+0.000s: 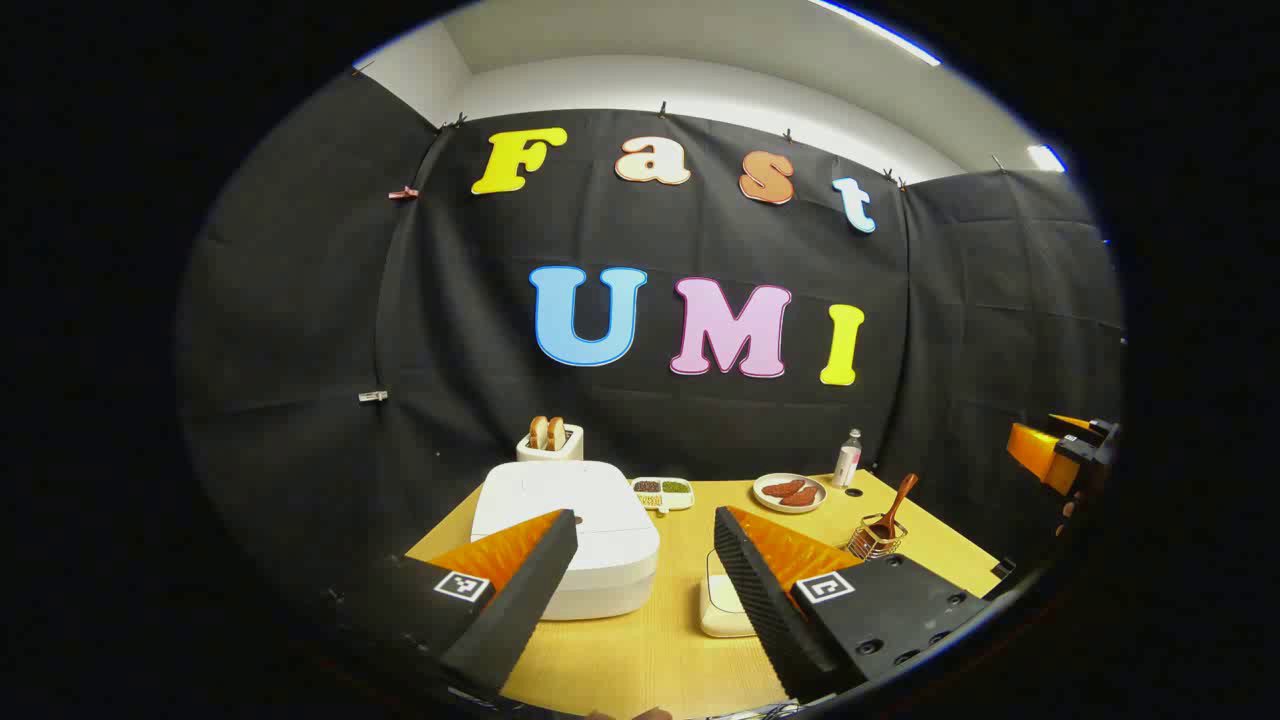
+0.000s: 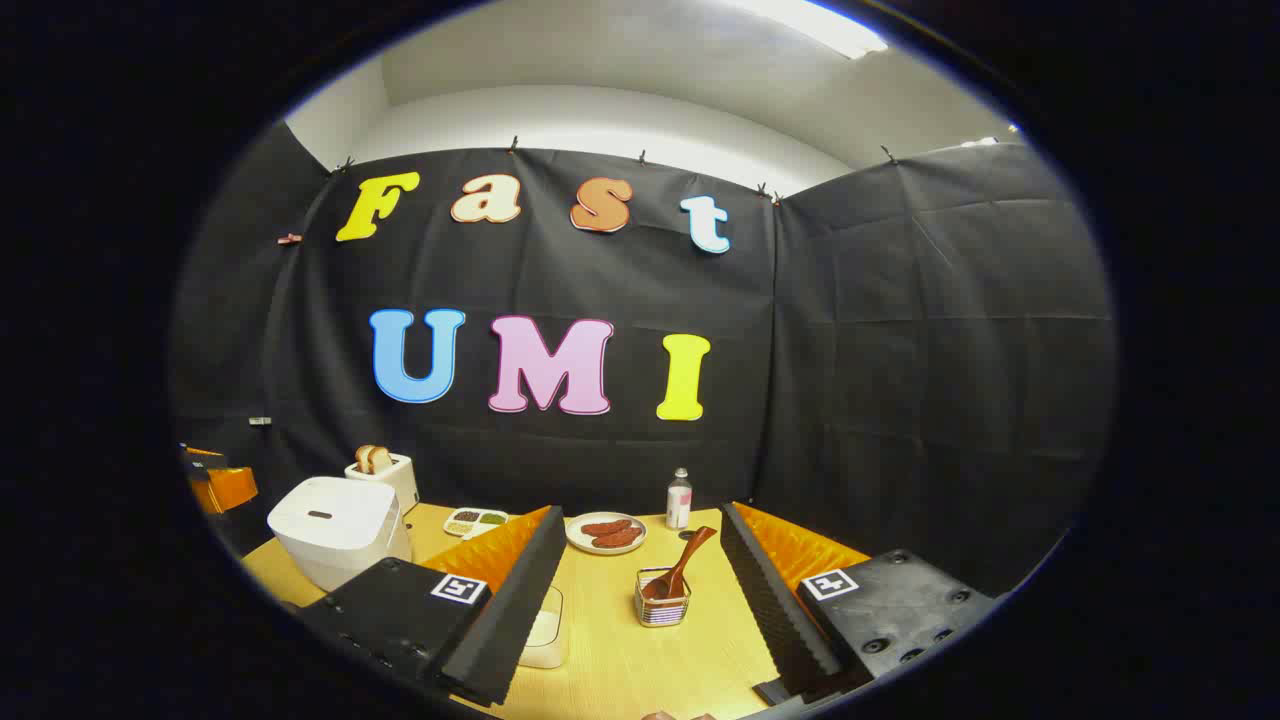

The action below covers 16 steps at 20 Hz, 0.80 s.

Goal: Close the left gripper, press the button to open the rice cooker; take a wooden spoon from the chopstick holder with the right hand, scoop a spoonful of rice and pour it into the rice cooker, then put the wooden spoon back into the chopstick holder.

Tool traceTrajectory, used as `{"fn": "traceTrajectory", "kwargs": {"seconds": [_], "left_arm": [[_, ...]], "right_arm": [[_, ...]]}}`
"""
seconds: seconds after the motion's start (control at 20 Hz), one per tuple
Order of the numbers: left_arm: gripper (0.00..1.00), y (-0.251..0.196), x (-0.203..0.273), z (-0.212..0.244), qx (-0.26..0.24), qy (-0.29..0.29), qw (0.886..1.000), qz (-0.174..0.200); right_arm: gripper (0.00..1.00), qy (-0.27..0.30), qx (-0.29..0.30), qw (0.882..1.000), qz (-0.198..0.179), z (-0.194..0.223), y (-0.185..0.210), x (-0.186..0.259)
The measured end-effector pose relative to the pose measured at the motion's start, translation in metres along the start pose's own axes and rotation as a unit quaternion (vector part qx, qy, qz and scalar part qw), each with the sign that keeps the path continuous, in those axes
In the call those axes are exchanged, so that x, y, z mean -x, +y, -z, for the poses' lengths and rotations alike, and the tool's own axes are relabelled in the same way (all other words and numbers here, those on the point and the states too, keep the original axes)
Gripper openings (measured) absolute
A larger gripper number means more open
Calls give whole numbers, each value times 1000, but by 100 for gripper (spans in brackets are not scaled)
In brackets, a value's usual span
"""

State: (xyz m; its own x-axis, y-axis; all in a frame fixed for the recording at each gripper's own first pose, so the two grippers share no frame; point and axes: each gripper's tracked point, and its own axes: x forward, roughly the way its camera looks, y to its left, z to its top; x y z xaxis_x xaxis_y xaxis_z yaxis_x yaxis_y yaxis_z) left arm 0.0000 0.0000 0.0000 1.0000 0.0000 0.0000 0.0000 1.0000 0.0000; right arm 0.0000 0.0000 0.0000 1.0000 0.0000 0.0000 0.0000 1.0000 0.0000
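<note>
With both sets of jaws spread and empty, we see the shut rice cooker (image 1: 568,535) lying ahead-left of our left gripper (image 1: 640,590), the nearer one.

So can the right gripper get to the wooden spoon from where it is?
Probably yes. The right gripper is open, and the wooden spoon stands in the chopstick holder straight ahead between its fingers, handle tilted up, with nothing in front of it.

Bright ceiling strip lights (image 1: 880,30) at about one o'clock glare white in both views and evenly light the desk (image 2: 620,660) with only soft shadows, while fisheye distortion bends the sharp scene toward the rim.
</note>
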Motion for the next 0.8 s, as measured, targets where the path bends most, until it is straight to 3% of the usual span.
{"fn": "traceTrajectory", "kwargs": {"seconds": [0.8], "left_arm": [[95,21,22,19,16,12,1000,-19]], "right_arm": [[98,14,1,999,-44,-5,35,2]]}}
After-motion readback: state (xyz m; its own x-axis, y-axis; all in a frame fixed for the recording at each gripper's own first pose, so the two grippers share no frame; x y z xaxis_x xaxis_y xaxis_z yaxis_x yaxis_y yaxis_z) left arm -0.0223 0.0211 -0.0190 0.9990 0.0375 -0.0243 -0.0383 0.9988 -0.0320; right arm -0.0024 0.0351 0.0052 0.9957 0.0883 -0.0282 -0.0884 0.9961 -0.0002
